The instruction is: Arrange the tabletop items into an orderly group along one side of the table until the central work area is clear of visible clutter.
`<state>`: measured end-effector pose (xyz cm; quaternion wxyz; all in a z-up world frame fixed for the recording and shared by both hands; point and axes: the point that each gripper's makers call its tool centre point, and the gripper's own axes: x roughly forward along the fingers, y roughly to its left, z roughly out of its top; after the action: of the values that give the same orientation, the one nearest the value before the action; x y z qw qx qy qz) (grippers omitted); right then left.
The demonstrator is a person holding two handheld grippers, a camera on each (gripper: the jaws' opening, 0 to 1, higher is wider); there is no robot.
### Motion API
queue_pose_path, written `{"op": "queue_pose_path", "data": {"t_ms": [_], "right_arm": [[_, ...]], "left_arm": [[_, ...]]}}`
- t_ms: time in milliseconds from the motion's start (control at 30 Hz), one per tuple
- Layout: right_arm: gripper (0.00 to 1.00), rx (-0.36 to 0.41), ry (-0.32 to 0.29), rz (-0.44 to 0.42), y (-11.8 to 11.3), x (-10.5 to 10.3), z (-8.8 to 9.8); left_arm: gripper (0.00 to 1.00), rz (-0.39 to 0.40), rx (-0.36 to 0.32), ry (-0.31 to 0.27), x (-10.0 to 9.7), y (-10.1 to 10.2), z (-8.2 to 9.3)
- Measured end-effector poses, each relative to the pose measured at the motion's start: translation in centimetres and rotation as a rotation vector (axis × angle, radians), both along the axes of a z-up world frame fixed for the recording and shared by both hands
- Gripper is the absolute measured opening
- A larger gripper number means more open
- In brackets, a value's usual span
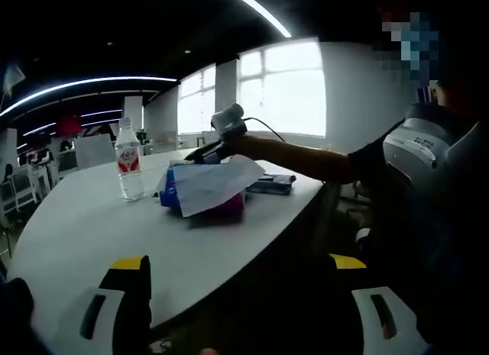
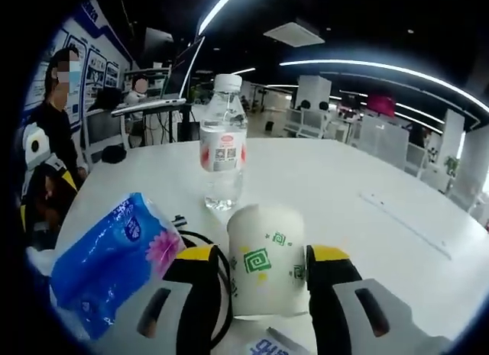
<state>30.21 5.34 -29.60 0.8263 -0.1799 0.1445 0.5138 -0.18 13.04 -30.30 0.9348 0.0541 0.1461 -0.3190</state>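
Paper cup [image 2: 266, 257] sits between right gripper [image 2: 263, 282] jaws, clamped, w/ water bottle [image 2: 222, 145] upright at 12 o'clock behind it and blue tissue pack [image 2: 114, 257] at 9. Left gripper [image 1: 241, 294] hangs wide apart, holding nothing, off white table [image 1: 92, 225] edge; tissue pack at its 12.

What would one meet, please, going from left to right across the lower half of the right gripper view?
Blue tissue pack → black cable → white paper cup between the right claw's jaws → bare white table.
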Motion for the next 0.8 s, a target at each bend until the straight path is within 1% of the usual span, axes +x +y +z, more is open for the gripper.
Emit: {"op": "queue_pose_path", "data": {"t_ms": [33, 133, 200, 367, 433, 533, 667, 700, 800], "right_arm": [[0.44, -0.006, -0.002, -0.004, 0.0, 0.1, 0.0], [0.38, -0.02, -0.013, -0.018, -0.3, 0.5, 0.0], [0.37, -0.016, -0.01, -0.021, -0.3, 0.5, 0.0], [0.39, -0.026, 0.004, -0.022, -0.2, 0.4, 0.0], [0.42, -0.03, 0.011, -0.02, 0.2, 0.4, 0.2], [0.43, -0.054, 0.007, -0.016, 0.7, 0.5, -0.2], [0.43, -0.059, 0.012, -0.021, 1.0, 0.8, -0.5], [0.43, -0.07, 0.013, -0.026, 1.0, 1.0, -0.7], [0.45, -0.06, 0.025, -0.03, 1.1, 0.9, -0.6]], "left_arm": [[0.94, 0.001, -0.001, 0.0, 0.0, 0.0, 0.0], [0.94, 0.003, -0.003, -0.003, -0.1, 0.1, 0.1], [0.94, 0.004, -0.003, -0.003, -0.1, 0.1, 0.1], [0.94, 0.012, -0.003, -0.003, -0.3, 0.4, 0.1], [0.94, 0.011, -0.003, -0.005, -0.3, 0.4, 0.1], [0.94, 0.007, -0.004, -0.008, -0.3, 0.3, 0.1], [0.94, 0.012, -0.008, -0.007, -0.4, 0.5, 0.0], [0.94, 0.014, -0.007, -0.005, -0.4, 0.6, 0.0], [0.94, 0.019, -0.007, -0.008, -0.6, 0.8, 0.1]]}}
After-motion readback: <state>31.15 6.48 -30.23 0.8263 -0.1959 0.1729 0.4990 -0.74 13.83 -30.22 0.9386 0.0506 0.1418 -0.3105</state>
